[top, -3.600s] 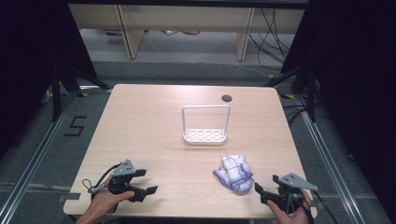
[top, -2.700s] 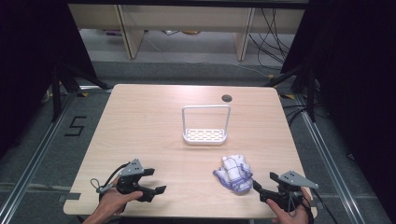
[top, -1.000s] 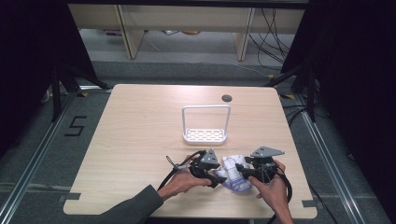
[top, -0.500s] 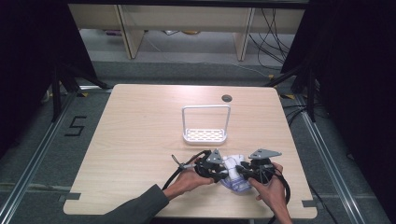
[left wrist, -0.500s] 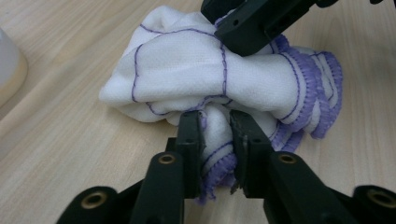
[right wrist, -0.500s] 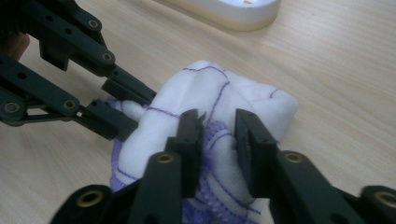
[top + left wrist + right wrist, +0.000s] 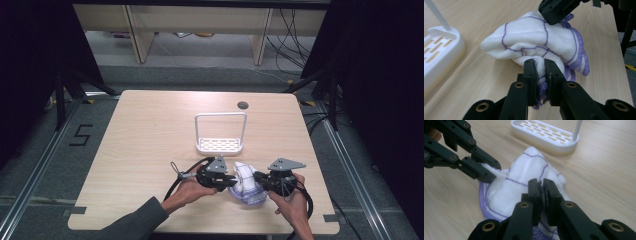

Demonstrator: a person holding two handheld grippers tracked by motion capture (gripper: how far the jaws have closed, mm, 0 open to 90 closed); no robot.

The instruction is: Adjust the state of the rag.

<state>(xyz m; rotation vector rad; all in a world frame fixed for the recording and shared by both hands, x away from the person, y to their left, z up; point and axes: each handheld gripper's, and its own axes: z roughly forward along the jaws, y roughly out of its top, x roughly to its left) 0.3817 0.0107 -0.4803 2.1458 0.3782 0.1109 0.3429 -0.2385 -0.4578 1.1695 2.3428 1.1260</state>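
The left gripper [image 7: 541, 72] has just closed its jaws on a purple-hemmed fold of the white cloth [image 7: 534, 42]; the right gripper [image 7: 541, 192] has just closed too, pinching the opposite edge. The cloth lies bunched low and right of centre in the high view, between both hands. It looks soft, light and limp — it should sag and unfold when raised, so the stitched hems are the surest hold. One cloth, two grippers, one white rack [image 7: 220, 144] on one tabletop [image 7: 145, 130].
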